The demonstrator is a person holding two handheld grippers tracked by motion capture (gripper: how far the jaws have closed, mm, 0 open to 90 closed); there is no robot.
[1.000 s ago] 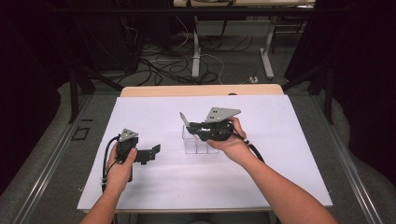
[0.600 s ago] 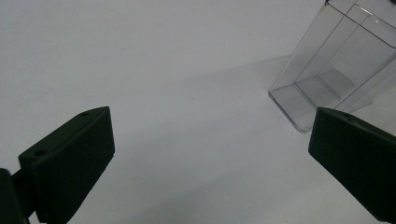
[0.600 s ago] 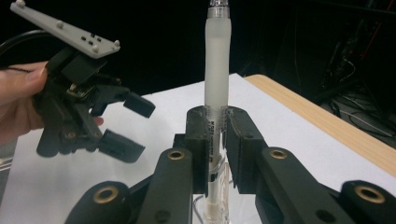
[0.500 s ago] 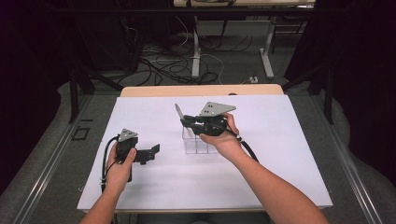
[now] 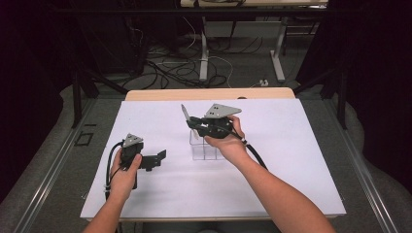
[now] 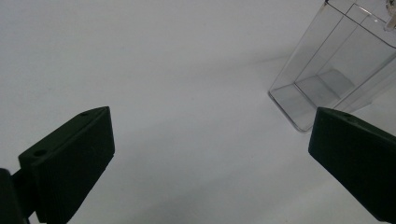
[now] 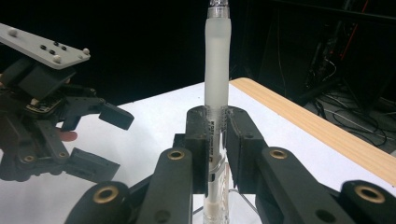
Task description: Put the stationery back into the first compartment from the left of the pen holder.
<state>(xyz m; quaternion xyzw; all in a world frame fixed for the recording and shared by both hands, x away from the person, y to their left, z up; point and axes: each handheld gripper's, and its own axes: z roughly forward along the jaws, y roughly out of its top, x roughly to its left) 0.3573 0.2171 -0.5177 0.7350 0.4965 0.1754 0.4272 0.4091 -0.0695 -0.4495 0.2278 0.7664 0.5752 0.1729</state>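
**White tabletop, clear box, frosted pen**

White and matte, the tabletop [image 5: 291, 160] carries the left claw [image 5: 158, 158] nearest the person, its black ribbed jaws spread wide and empty. Beyond it stands a clear plastic box [image 5: 204, 145] with thin inner dividers. Just above that box the right claw [image 7: 217, 149] pinches a frosted, cylindrical pen [image 7: 217, 70] — held upright. Farther off, a wooden edge [image 5: 209, 93], grey floor and tangled cables [image 5: 170, 73] — then darkness.

black tongs [image 5: 156, 159], grey plates
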